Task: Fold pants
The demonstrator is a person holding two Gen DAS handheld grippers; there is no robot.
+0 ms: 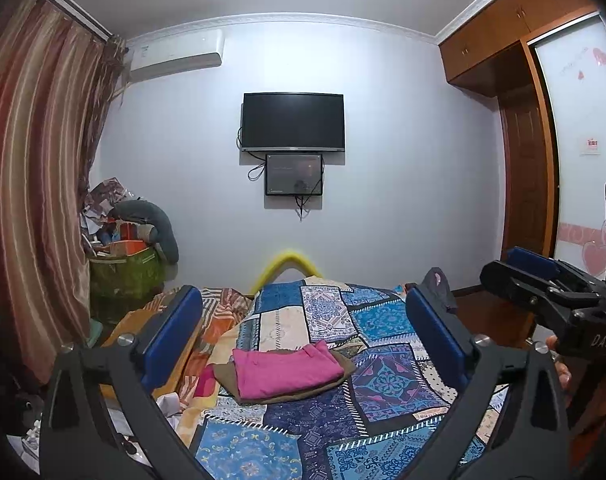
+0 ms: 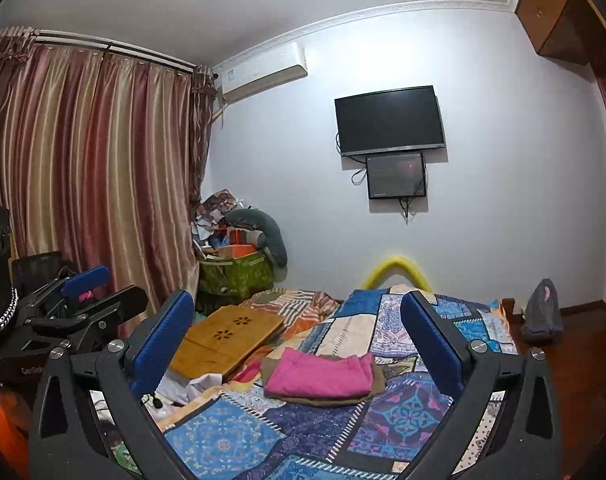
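lying folded on the patchwork blanket [image 1: 383, 392], the pink pants [image 1: 287, 372] sit at 12 o'clock from both wide-open, empty grippers, left gripper [image 1: 303, 320] and right gripper [image 2: 299, 324]. only the right view shows the wooden tray [image 2: 227, 336] at 10 o'clock.

the olive-brown garment [image 1: 343, 364] lies mostly hidden under the folded pink pants [image 1: 287, 370], only its edges showing; what kind of garment it is cannot be told. the right gripper [image 1: 543, 280] is cut off by the left view's right edge, its far finger hidden. the left gripper [image 2: 83, 292] is partly cut by the right view's left edge. the lower wall screen [image 2: 397, 176] is too dim to read
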